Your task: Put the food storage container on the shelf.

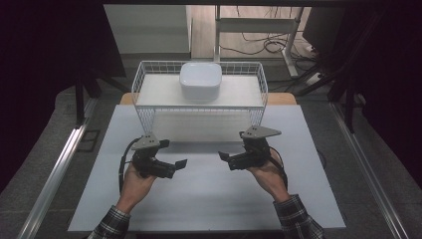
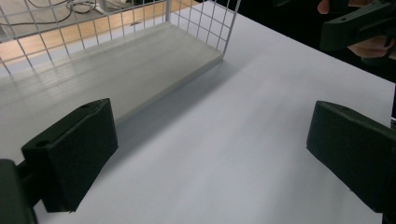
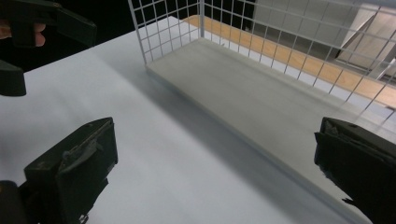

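Both the left gripper (image 1: 180, 163) and the right gripper (image 1: 225, 157) are spread wide, holding nothing. They hover, seemingly just above the white table (image 1: 209, 199), near the wire basket (image 1: 144, 117).

basket (image 1: 199, 94): its far rim and top are cut off by the upper edge in both gripper views; its base board partly hides the desk (image 1: 209, 194) beneath it.
bowl (image 1: 200, 79): inside the basket; what it holds cannot be told from the high view.
left hand-held gripper (image 2: 210, 149): beside the basket, its jaw roots cut off by the lower edge in the left gripper view.
right hand-held gripper (image 3: 215, 163): right jaw cut off at the corner in the right gripper view.
sleeves (image 1: 112, 224): cut off by the bottom edge, nearest part of the desk from the basket.
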The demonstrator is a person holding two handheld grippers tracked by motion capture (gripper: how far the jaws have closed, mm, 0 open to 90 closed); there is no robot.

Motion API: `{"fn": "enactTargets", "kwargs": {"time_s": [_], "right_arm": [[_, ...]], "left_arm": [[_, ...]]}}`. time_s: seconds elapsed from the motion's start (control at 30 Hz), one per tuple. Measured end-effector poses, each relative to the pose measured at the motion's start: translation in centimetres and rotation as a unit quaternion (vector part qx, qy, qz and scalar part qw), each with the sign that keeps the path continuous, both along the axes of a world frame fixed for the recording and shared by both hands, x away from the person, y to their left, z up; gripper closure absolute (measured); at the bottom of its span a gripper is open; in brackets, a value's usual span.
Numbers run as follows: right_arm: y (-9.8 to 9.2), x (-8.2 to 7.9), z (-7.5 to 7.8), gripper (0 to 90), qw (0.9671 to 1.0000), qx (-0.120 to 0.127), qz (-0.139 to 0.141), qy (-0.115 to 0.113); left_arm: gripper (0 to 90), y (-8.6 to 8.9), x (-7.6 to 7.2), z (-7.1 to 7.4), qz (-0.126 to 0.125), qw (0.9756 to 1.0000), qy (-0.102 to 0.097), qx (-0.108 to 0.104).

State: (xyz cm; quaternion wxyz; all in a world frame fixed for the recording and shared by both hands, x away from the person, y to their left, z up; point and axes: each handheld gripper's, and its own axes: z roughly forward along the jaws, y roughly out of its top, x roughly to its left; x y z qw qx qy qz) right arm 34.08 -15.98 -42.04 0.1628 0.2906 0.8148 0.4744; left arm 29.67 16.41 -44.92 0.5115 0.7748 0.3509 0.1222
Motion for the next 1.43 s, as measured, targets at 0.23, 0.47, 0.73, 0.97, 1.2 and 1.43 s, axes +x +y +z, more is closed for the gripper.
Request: {"fn": "enactTargets", "kwargs": {"time_s": [0.23,0.47,0.73,0.97,1.2,1.43], "right_arm": [[-1.4,-1.6,-1.1,0.0,1.0000,0.005,-0.003,0.000],[-2.9,-3.2,-2.2,0.0,0.9999,0.004,-0.015,0.000],[-4.2,-4.8,-3.8,0.0,0.9996,-0.011,-0.026,-0.007],[-5.2,-5.6,-5.5,0.0,0.9991,-0.023,-0.035,0.000],[-6.0,-6.0,-7.9,0.0,0.9976,-0.047,-0.044,0.025],[-6.1,-5.6,-8.9,0.0,0.9954,-0.064,-0.049,0.053]], "left_arm": [[0.3,0.9,-1.4,-1.6,0.001,1.0000,0.000,0.005],[0.0,2.0,-3.1,-2.9,0.023,0.9997,-0.001,0.013],[0.0,2.4,-4.5,-4.2,0.040,0.9988,-0.005,0.030],[0.2,2.8,-5.3,-6.2,0.052,0.9972,0.020,0.050],[0.0,3.1,-5.3,-8.2,0.049,0.9950,0.051,0.070],[0.0,2.7,-4.9,-8.8,0.047,0.9922,0.065,0.095]]}}
